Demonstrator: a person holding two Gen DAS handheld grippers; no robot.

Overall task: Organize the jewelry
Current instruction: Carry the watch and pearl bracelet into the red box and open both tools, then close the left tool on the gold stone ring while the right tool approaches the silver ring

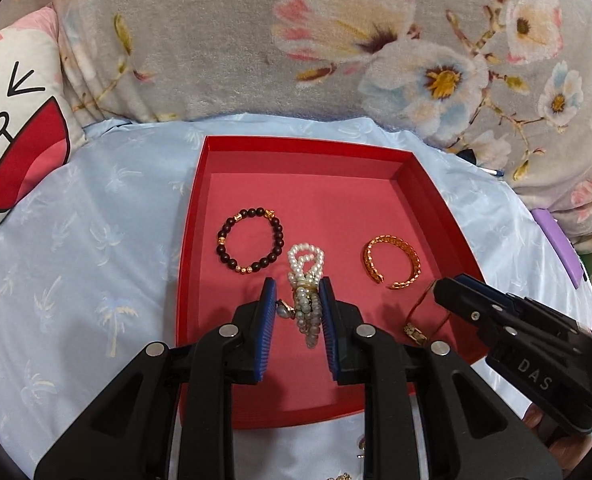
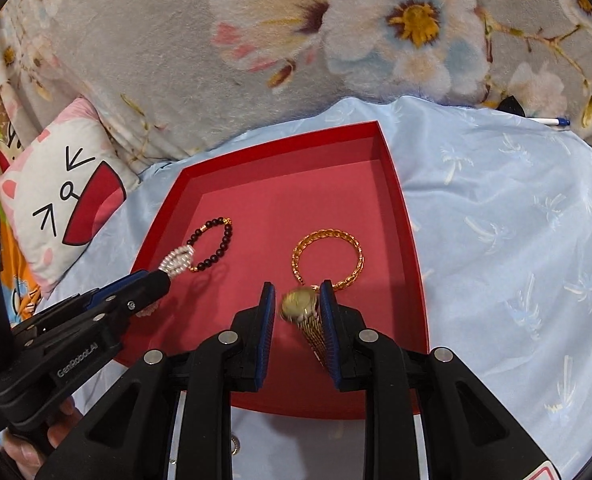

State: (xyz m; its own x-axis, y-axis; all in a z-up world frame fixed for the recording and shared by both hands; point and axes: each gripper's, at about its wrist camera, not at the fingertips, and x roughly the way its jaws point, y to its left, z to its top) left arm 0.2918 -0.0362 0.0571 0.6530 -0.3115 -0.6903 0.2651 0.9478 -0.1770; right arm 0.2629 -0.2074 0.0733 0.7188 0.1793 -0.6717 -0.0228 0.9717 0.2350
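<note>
A shallow red tray (image 1: pixel 199 208) (image 2: pixel 412 240) lies on a pale blue cloth. In it lie a dark bead bracelet (image 1: pixel 251 240) (image 2: pixel 215 244) and a gold chain bangle (image 1: pixel 392 262) (image 2: pixel 328 254). My left gripper (image 1: pixel 298 300) (image 2: pixel 151 284) is open around a bunch of pearl strands (image 1: pixel 306 280) (image 2: pixel 177 260), which rests in the tray between the pads. My right gripper (image 2: pixel 298 304) (image 1: pixel 442 290) is open over the tray's near right part, with a gold watch (image 2: pixel 306 312) between its pads, against the right one. A thin red-gold piece (image 1: pixel 420 326) lies under it in the left wrist view.
A grey floral blanket (image 1: pixel 336 40) rises behind the cloth. A white cat-face pillow (image 1: pixel 11 120) (image 2: pixel 63 196) sits at the left. A pen (image 2: pixel 552 121) lies at the far right edge of the cloth. A purple object (image 1: pixel 556 240) lies right of the tray.
</note>
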